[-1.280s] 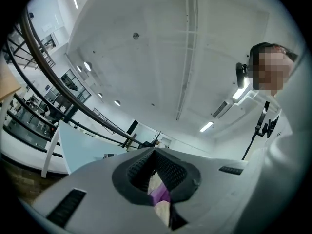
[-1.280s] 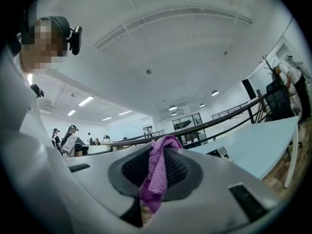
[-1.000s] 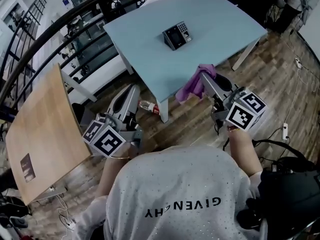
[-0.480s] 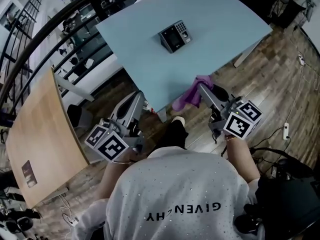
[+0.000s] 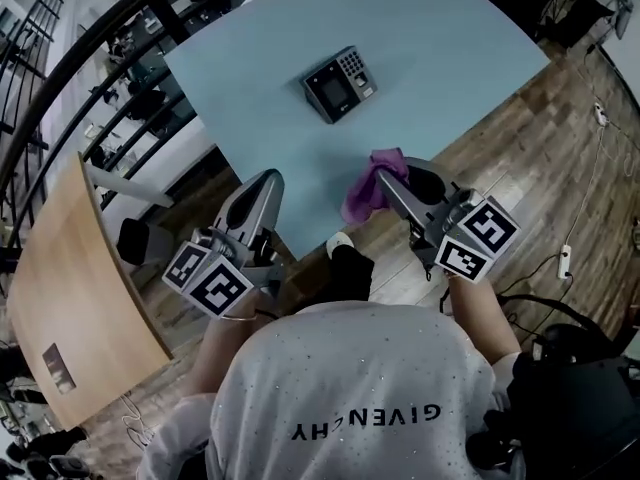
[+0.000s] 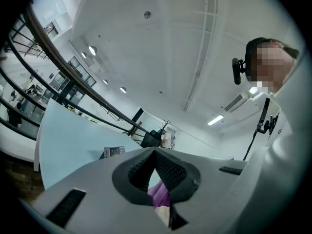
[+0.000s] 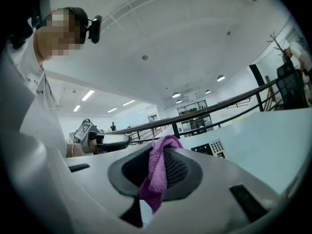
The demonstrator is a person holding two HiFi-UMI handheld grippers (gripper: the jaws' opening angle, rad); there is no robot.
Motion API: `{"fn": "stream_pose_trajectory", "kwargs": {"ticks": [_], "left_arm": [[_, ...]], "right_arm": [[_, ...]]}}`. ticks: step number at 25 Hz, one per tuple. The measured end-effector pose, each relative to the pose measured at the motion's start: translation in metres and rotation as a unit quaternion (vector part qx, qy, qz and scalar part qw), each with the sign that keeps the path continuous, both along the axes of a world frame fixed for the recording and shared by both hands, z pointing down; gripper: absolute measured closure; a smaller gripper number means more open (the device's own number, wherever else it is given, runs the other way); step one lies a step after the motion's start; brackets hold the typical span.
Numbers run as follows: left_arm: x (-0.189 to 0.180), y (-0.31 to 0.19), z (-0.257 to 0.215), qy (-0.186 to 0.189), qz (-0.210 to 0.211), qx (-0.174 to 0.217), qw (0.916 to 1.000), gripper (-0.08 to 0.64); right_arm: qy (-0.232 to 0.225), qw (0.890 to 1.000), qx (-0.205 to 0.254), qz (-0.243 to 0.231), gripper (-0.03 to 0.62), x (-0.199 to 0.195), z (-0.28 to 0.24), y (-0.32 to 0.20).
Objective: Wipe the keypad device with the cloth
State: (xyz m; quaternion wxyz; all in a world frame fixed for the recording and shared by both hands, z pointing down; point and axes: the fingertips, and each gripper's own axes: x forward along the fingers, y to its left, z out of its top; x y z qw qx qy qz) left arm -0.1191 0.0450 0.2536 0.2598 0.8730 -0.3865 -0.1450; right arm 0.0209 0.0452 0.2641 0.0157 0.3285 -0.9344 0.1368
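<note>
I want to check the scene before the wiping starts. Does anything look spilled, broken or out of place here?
Nothing stands out. The keypad device sits on the table, with no spill around it. The cloth hangs pinched in the right hand-held gripper, not yet touching the device.

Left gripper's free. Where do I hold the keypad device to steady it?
Probably take the keypad device by its left end, beside the screen, coming from the left: its face lies upward and must stay clear for the cloth in the right gripper.

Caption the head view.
Right gripper clamps a purple cloth short of the black keypad device on the pale blue table.
</note>
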Motion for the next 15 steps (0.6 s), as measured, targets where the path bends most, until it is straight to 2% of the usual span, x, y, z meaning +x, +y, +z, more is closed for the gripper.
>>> {"fn": "stream_pose_trajectory", "kwargs": {"ticks": [3, 8, 11, 15], "left_arm": [[0.006, -0.033, 0.013, -0.004, -0.001, -0.017, 0.9998, 0.560], [0.013, -0.079, 0.032, -0.020, -0.015, -0.033, 0.9991, 0.560], [0.014, -0.109, 0.044, -0.036, -0.029, -0.028, 0.9985, 0.560], [0.014, -0.140, 0.061, -0.046, -0.049, -0.029, 0.9973, 0.560]], "right_arm": [[0.032, 0.999, -0.003, 0.000, 0.543, -0.008, 0.010, -0.037], [0.004, 1.000, -0.021, -0.011, 0.543, -0.014, 0.016, -0.093], [0.005, 1.000, -0.003, -0.028, 0.543, -0.018, 0.018, -0.129], [0.032, 0.998, 0.021, -0.050, 0.546, -0.030, 0.027, -0.164]]}}
